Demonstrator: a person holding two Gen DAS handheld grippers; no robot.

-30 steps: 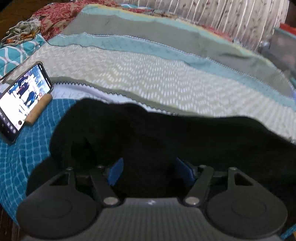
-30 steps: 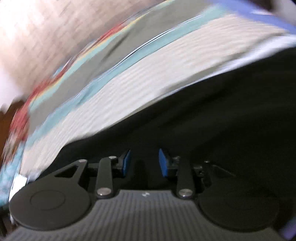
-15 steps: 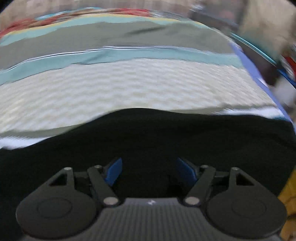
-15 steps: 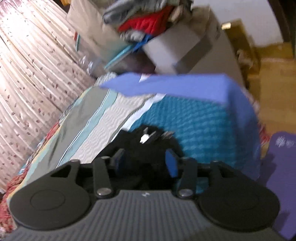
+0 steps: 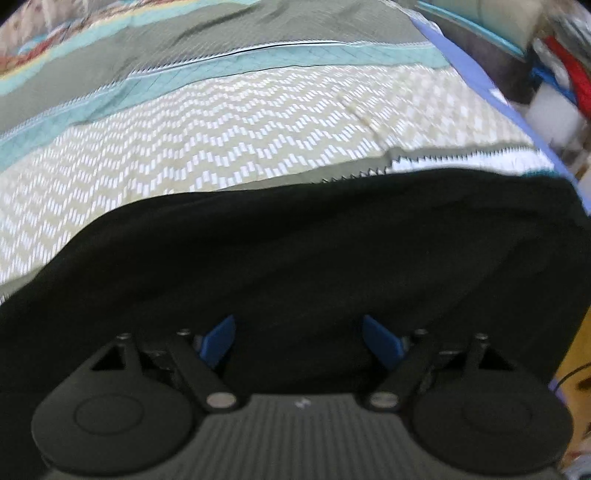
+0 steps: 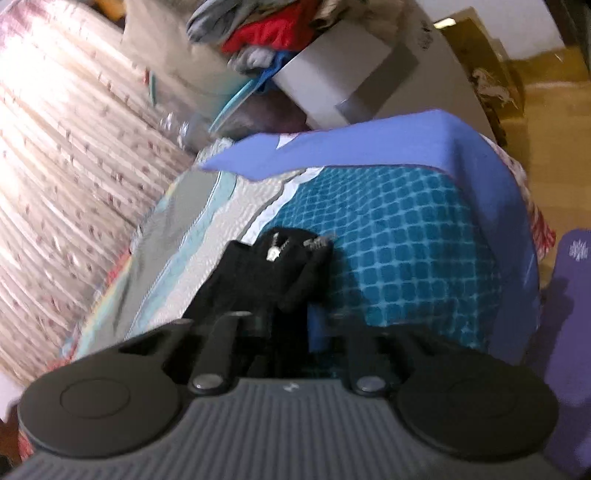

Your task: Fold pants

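Since a second ago the left wrist view has slid along the bed: the phone that lay at the pants' end is gone from sight, and the quilt's far corner with its blue border now shows. In this view the left gripper (image 5: 299, 338) hangs over the black pants (image 5: 295, 251), its jaws opening and already wide, the blue pads (image 5: 218, 339) apart with nothing pinched between them. The pants lie as a broad dark band across the patterned quilt (image 5: 221, 122), seemingly doubled lengthwise.

The right wrist view has swung from a blurred close look at cloth to the bed's end. The right gripper (image 6: 291, 328) is closing on the pants (image 6: 266, 273) near the waistband, where a zipper (image 6: 275, 251) shows; black fabric sits between the jaws.

As a judgement, one fold looks done and the crosswise folds remain. Beyond the teal checked cover (image 6: 406, 236) stand a curtain (image 6: 55, 147), a heaped box of clothes (image 6: 280, 33) and a wooden floor.
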